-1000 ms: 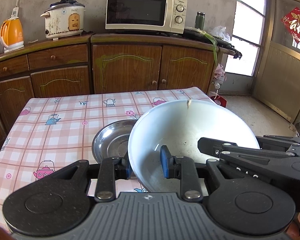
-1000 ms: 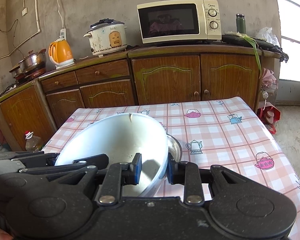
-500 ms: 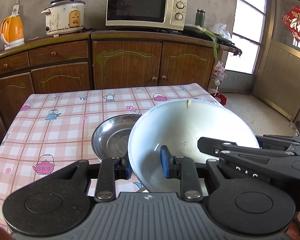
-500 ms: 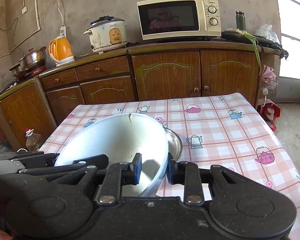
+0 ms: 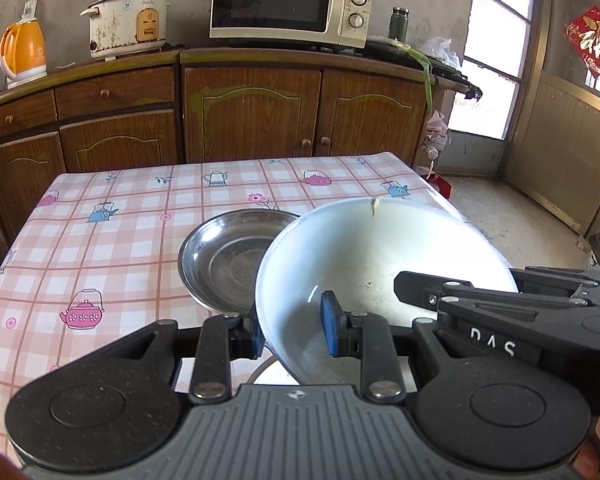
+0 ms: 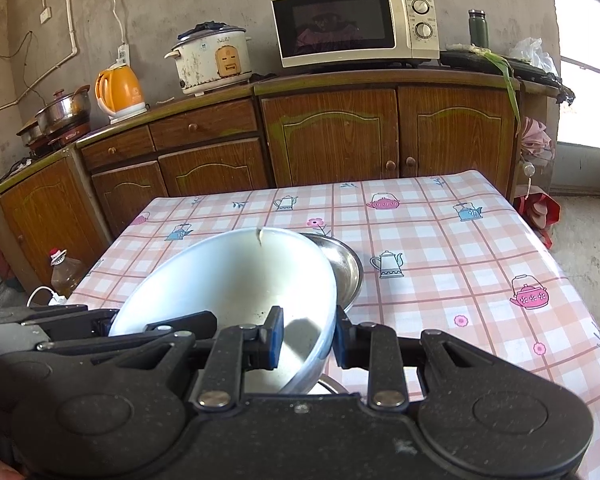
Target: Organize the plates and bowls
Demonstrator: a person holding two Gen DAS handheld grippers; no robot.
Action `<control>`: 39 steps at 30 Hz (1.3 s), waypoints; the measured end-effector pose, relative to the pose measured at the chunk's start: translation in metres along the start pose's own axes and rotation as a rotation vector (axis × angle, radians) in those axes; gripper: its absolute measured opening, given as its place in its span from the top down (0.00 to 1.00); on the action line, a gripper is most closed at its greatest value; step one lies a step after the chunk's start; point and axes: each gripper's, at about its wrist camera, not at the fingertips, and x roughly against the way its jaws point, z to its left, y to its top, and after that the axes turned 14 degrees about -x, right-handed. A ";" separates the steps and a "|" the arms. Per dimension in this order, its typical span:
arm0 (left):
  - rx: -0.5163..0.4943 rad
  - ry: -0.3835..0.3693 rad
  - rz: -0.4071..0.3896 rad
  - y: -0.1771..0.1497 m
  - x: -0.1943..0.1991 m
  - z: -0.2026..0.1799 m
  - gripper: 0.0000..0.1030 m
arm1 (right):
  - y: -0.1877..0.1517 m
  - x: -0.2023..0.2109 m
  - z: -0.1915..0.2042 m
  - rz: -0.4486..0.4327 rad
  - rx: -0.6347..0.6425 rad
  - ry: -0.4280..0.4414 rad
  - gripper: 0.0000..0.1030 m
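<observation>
The bench (image 5: pixel 112 240) stands in front of the wooden cabinets, covered edge to edge by a pink-and-white checked cloth (image 6: pixel 440 240) printed with little teapots and flowers. Near the middle of it sits a shallow steel dish (image 5: pixel 224 260), empty and a bit dull inside, its rim flat on the cloth. At the near edge, low down and mostly hidden, part of another metal rim (image 6: pixel 332 386) shows; I cannot tell what it belongs to.
</observation>
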 end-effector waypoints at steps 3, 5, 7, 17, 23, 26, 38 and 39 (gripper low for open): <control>0.000 -0.006 0.011 -0.004 -0.002 -0.001 0.74 | -0.004 -0.001 -0.002 0.010 -0.008 -0.004 0.67; 0.001 -0.010 0.017 -0.005 -0.002 -0.003 0.74 | -0.006 -0.001 -0.004 0.015 -0.011 -0.008 0.67; 0.000 -0.012 0.020 -0.006 -0.003 -0.003 0.74 | -0.008 -0.002 -0.005 0.019 -0.014 -0.011 0.67; 0.002 -0.020 0.037 -0.011 -0.005 -0.006 0.74 | -0.014 -0.004 -0.009 0.035 -0.025 -0.015 0.67; 0.006 -0.031 0.058 -0.017 -0.009 -0.007 0.74 | -0.021 -0.006 -0.012 0.053 -0.030 -0.022 0.67; 0.007 -0.036 0.068 -0.020 -0.010 -0.007 0.74 | -0.025 -0.007 -0.014 0.065 -0.033 -0.025 0.67; 0.015 -0.051 0.125 -0.038 -0.019 -0.008 0.74 | -0.043 -0.015 -0.020 0.125 -0.055 -0.034 0.67; 0.017 -0.052 0.130 -0.040 -0.020 -0.008 0.74 | -0.044 -0.016 -0.021 0.131 -0.056 -0.035 0.67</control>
